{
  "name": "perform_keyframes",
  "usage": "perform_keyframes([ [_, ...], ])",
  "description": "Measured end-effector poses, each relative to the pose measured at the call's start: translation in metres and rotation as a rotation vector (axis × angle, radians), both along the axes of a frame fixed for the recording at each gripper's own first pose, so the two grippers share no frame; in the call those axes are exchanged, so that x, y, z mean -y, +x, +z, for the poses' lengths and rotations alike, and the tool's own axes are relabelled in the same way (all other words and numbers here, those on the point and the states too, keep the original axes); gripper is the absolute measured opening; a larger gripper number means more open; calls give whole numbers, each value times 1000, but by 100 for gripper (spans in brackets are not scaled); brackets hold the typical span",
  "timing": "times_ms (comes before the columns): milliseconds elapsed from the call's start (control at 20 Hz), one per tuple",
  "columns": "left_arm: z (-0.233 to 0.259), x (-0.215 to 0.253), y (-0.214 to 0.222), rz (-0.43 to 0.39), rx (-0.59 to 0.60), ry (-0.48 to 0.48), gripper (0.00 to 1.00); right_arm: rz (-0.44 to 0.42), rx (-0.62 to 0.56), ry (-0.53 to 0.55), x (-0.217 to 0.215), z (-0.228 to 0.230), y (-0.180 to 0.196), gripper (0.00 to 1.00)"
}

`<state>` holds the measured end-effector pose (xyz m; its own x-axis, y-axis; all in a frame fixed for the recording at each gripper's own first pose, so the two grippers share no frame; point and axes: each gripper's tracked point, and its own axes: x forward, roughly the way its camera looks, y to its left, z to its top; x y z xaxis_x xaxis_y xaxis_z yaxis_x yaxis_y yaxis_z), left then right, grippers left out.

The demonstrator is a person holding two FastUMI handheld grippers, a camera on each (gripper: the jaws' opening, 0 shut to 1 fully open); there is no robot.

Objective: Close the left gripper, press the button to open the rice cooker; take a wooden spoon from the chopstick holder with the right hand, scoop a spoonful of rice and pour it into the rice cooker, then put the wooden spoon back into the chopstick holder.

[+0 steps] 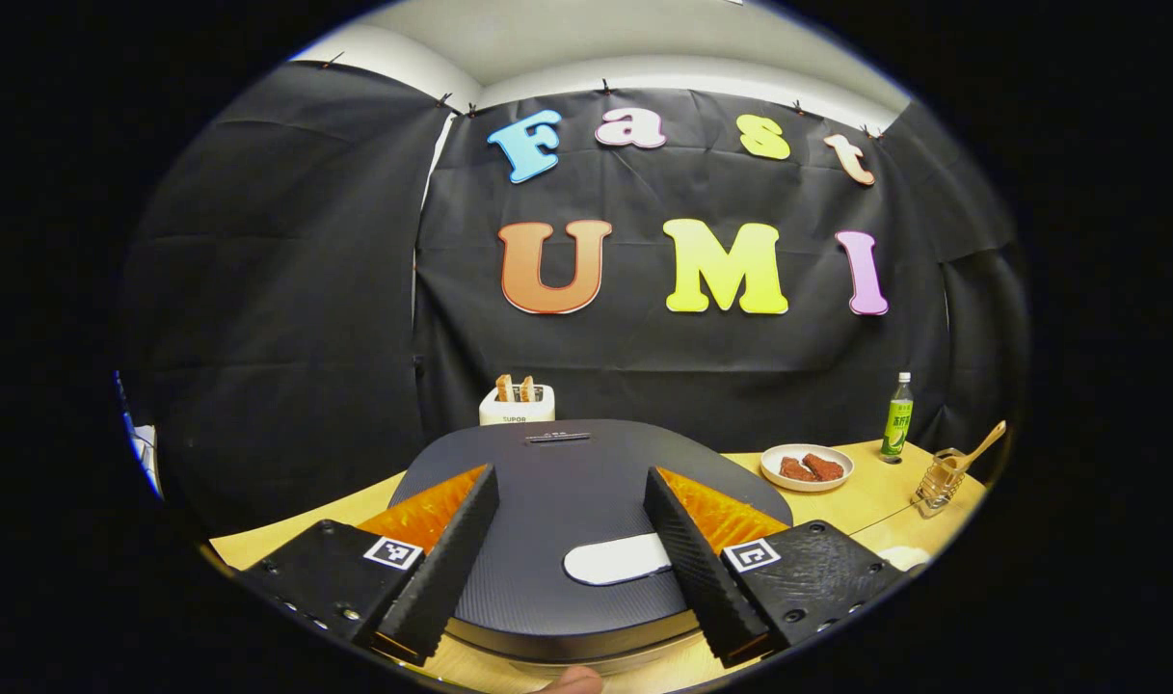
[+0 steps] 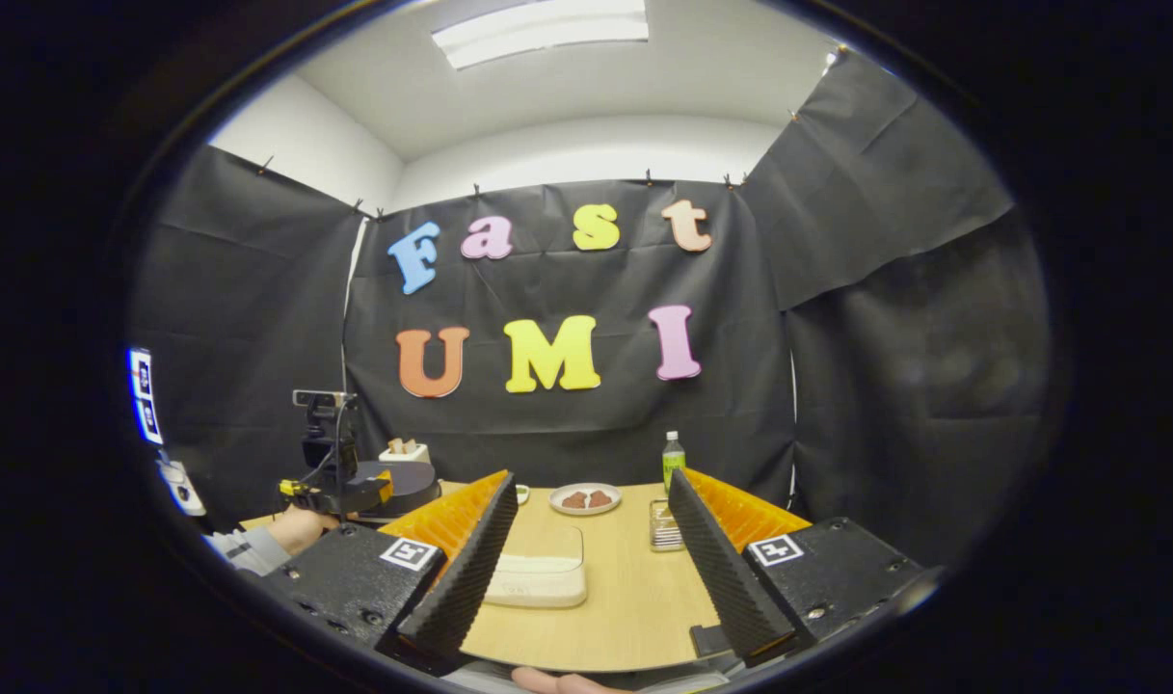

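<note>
**Lid closed, both tools spread: the button comes first**

I have the left tool (image 1: 572,564) hanging over the rice cooker (image 1: 586,482), its fingers spread wide on either side of the pale button (image 1: 615,561) at the near edge of the dark lid. The lid is down. The task wants this tool clenched before I press, and I judge that sound: closed fingers make one blunt, stiff tip, and the button likely needs a firm straight push, where a slanted one could slide off the smooth lid.

The right tool (image 2: 586,549) is also released, holding nothing, above the worktop (image 2: 625,598). Between its fingers I see a pale lidded container (image 2: 538,569), presumably the rice, though I cannot tell its contents.

The wooden spoon (image 1: 981,448) leans in the wire chopstick holder (image 1: 938,479) at the far right, beside a green bottle (image 1: 897,416) and a plate (image 1: 806,467). The spoon should be light and rigid; I would grip the handle well up, clear of the wire, since the holder looks light enough to tip
</note>
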<state>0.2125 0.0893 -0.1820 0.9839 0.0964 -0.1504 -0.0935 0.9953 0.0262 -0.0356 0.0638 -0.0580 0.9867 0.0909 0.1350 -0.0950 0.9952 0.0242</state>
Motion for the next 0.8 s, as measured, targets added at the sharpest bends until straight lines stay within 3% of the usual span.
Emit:
perform_keyframes([
  [200, 19, 11, -24, -29, -47, -26, 95, -21, 1, -28, -3, 8, 16, 100],
  [650, 80, 28, -94, -33, -3, -78, 94, -73, -47, -43, 4, 17, 56, 98],
  [800, 93, 38, -121, -44, 24, 9, 94, -70, -85, -28, 5, 4, 58, 97],
])
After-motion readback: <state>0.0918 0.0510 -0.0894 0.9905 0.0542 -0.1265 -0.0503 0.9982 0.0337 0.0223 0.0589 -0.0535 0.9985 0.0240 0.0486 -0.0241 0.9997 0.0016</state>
